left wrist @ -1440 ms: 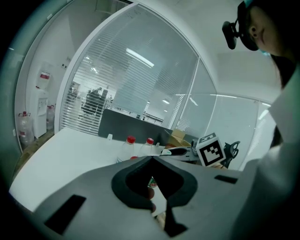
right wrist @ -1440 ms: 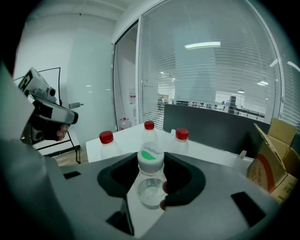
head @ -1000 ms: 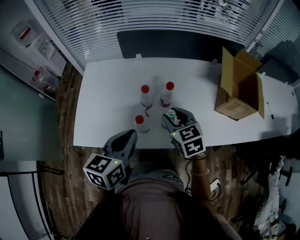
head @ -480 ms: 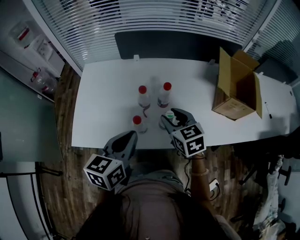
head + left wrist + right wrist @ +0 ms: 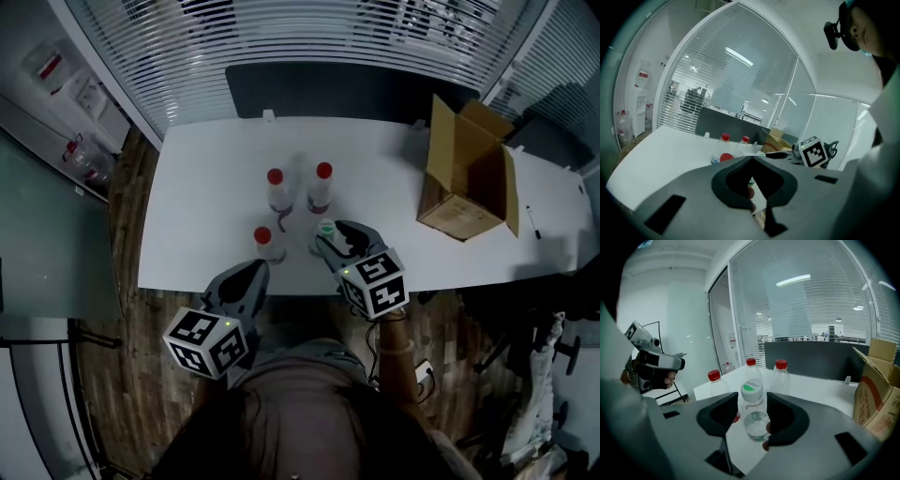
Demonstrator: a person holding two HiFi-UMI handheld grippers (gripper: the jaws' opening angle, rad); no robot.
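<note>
Head view: the left claw hangs just off the near edge of the white tabletop. Its jaws are brought together on nothing, tips touching in the left gripper view. To its right, three red-capped water bottles stand upright: one near the front and two side by side behind it. Right of the front one, just beside it but apart, the green-capped water bottle sits between the jaws of the right claw. They are closed onto its clear body, one on each side. Its long axis is vertical, cap up, near the tabletop's front edge. Whether its base rests on the tabletop cannot be made out. Well apart to the right stands an open cardboard box.
</note>
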